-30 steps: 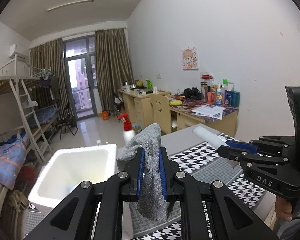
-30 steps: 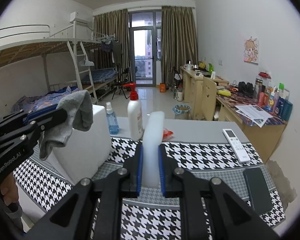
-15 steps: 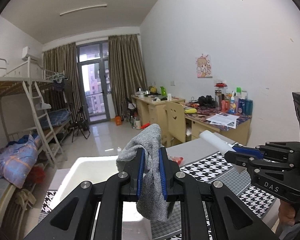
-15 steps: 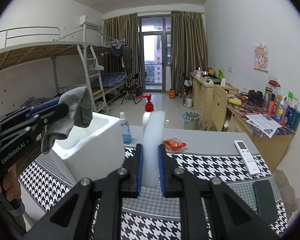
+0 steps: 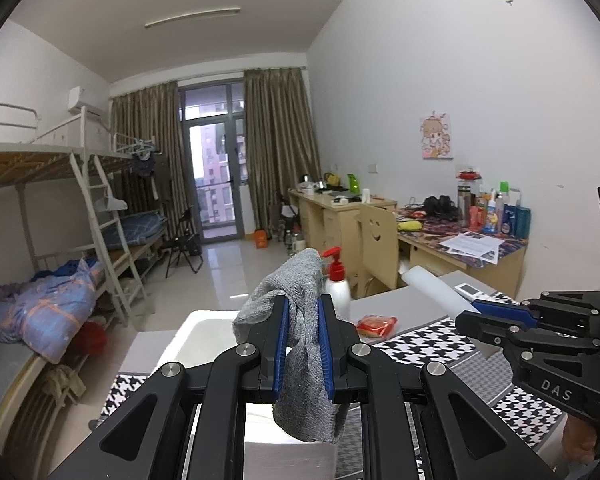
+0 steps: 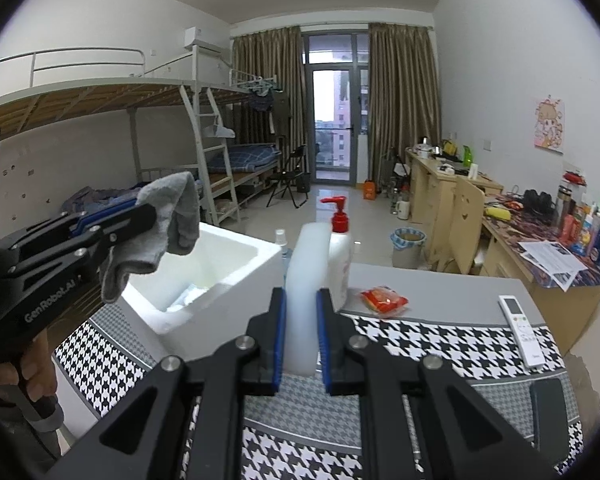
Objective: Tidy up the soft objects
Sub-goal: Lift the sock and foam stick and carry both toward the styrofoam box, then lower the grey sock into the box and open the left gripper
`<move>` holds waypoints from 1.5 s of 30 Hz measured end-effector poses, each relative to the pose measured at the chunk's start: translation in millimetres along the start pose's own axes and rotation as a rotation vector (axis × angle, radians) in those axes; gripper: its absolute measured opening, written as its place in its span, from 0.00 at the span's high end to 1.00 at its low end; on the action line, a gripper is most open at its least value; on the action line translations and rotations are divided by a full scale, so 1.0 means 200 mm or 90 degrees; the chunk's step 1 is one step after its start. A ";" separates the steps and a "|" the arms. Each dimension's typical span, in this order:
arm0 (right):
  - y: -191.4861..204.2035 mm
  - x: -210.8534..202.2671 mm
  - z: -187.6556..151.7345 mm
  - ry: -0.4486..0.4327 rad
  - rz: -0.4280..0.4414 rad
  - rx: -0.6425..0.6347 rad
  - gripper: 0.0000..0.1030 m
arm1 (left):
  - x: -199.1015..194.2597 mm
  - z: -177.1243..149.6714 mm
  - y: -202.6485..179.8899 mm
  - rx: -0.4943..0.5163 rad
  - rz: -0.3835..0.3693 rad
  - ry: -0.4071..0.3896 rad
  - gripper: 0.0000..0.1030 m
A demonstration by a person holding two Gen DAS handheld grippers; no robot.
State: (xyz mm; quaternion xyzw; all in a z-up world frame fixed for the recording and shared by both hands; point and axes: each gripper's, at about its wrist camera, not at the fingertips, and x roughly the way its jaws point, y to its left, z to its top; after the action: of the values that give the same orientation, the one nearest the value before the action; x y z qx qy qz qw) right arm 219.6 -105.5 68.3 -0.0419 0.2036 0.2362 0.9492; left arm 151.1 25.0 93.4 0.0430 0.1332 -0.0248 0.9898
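Note:
A grey sock [image 5: 300, 276] hangs between the blue pads of my left gripper [image 5: 302, 308], which is shut on it. The sock [image 6: 168, 216] hangs above the open white foam box [image 6: 220, 280], as the right wrist view shows. My right gripper [image 6: 301, 300] is shut on a white foam sponge [image 6: 306, 264] that stands upright between its pads, just right of the box. In the left wrist view the right gripper [image 5: 496, 312] and its sponge [image 5: 432, 286] sit to the right, and the box rim [image 5: 204, 320] lies below my fingers.
The table carries a black-and-white houndstooth mat [image 6: 440, 340]. On it or beside it stand a red-pump lotion bottle [image 6: 340, 256], a small clear bottle [image 6: 281, 238], a red packet [image 6: 384, 298], a white remote [image 6: 522, 330] and a dark phone [image 6: 550, 412]. A bunk bed stands left, desks right.
Both grippers have risen a little and shifted left toward the foam box, which now lies under the sock. Sock and sponge stay gripped.

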 end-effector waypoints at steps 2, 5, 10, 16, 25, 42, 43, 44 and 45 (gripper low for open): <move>0.02 0.01 0.01 0.001 0.009 -0.003 0.83 | 0.01 0.00 0.02 -0.002 0.011 -0.001 0.85; 0.05 0.02 0.02 0.001 0.018 -0.006 0.83 | 0.02 0.00 0.03 -0.003 0.023 0.005 0.85; 0.09 0.05 0.03 0.005 0.030 -0.009 0.83 | 0.03 -0.01 0.07 -0.008 0.042 0.008 0.85; 0.12 0.08 0.04 0.015 0.038 -0.012 0.83 | 0.06 -0.03 0.11 -0.014 0.052 0.019 0.85; 0.17 0.13 0.06 0.026 0.043 -0.019 0.83 | 0.16 -0.06 0.18 -0.030 0.069 0.047 0.85; 0.23 0.18 0.06 0.042 0.025 -0.021 0.83 | 0.21 -0.12 0.27 -0.045 0.073 0.069 0.11; 0.23 0.18 0.06 0.042 0.024 -0.022 0.83 | 0.21 -0.12 0.28 -0.045 0.073 0.069 0.11; 0.24 0.18 0.07 0.041 0.025 -0.023 0.83 | 0.21 -0.12 0.28 -0.047 0.071 0.070 0.09; 0.24 0.18 0.07 0.041 0.025 -0.023 0.83 | 0.20 -0.12 0.29 -0.050 0.070 0.068 0.07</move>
State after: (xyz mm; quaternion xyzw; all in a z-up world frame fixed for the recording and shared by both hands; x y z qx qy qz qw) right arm 230.8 -44.8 67.0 -0.0626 0.2303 0.2570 0.9365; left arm 186.8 82.9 63.5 0.0126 0.1844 0.0368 0.9821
